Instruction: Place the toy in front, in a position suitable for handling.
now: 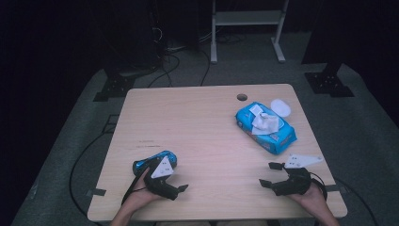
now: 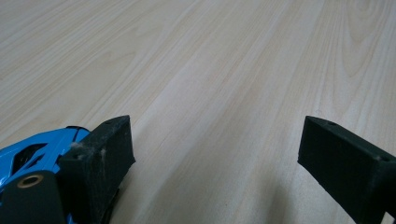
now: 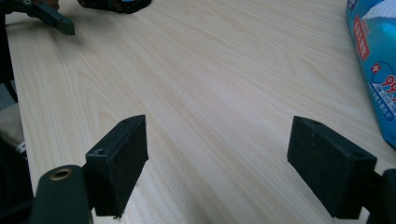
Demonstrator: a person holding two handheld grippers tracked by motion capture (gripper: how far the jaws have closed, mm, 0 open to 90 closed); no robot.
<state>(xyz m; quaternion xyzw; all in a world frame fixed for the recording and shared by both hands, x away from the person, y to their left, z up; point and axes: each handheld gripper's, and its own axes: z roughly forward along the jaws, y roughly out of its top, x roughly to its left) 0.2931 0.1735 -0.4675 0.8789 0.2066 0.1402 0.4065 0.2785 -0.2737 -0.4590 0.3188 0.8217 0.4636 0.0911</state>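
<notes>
A blue toy car (image 1: 155,163) lies on the wooden table (image 1: 197,127) at the front left. My left gripper (image 1: 179,178) rests just in front of it, jaws open and pointing right. In the left gripper view the car (image 2: 32,149) sits outside the left jaw of my left gripper (image 2: 215,154), with bare wood between the jaws. My right gripper (image 1: 269,174) lies at the front right, open and pointing left, with nothing between its jaws (image 3: 217,163). A blue pack of wet wipes (image 1: 266,128) lies at the back right, with a white wipe (image 1: 263,121) sticking out of its top.
The pack's white lid (image 1: 281,107) is flipped open toward the table's far edge. A round cable hole (image 1: 242,97) is near that edge. In the right gripper view the wipes pack (image 3: 373,60) runs along the right border and the toy car (image 3: 116,4) lies far off.
</notes>
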